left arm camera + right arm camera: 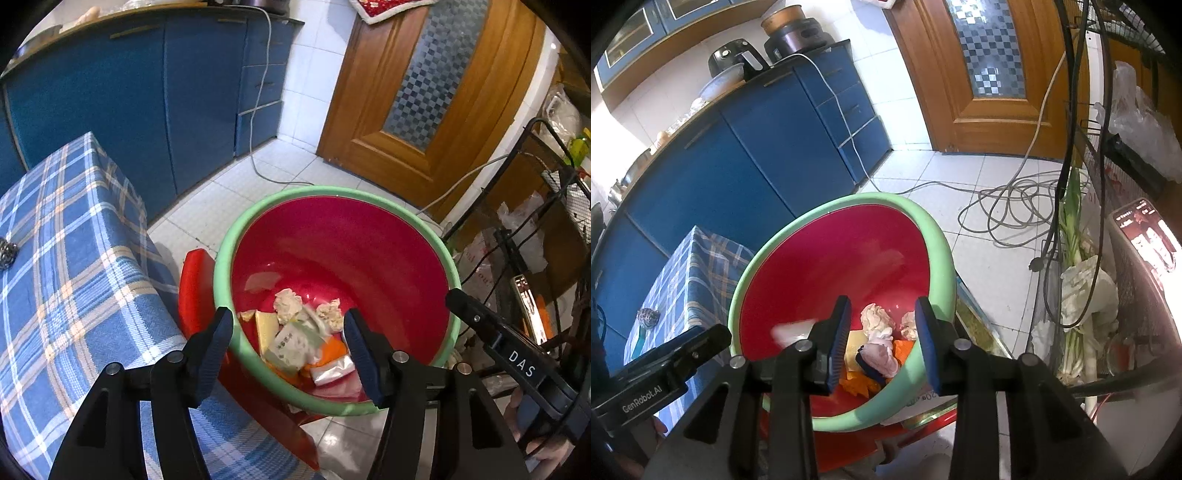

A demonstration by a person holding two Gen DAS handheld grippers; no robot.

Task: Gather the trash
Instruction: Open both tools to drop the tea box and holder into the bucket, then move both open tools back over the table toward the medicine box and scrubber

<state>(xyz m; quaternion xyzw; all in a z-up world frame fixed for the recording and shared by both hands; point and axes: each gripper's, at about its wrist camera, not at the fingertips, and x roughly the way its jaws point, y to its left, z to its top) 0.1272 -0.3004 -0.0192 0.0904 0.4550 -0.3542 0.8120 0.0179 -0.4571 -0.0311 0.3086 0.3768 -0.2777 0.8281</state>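
Note:
A red bin with a green rim (pixel 332 190) (pixel 849 201) stands below both grippers. Trash lies in its bottom: crumpled tissues (pixel 287 302) (pixel 873 317), a white printed packet (pixel 290 345), a silvery packet (pixel 332 371), orange scraps and a pinkish wrapper with a dark blue edge (pixel 881 360). My left gripper (pixel 288 317) hangs open over the bin's near rim, with nothing between its fingers. My right gripper (pixel 882 302) is open above the bin too; the pinkish wrapper shows in the gap below, and the pads touch nothing. Each gripper's black body shows at the edge of the other's view.
A table under a blue plaid cloth (pixel 74 258) stands left of the bin, with a steel scrubber (pixel 646 317) on it. The bin rests on a red stool (pixel 195 280). Blue cabinets (pixel 129 92) and a wooden door (pixel 424 92) are behind. Cables (pixel 1008 206) lie on the tiled floor; a wire rack (pixel 1082 258) stands right.

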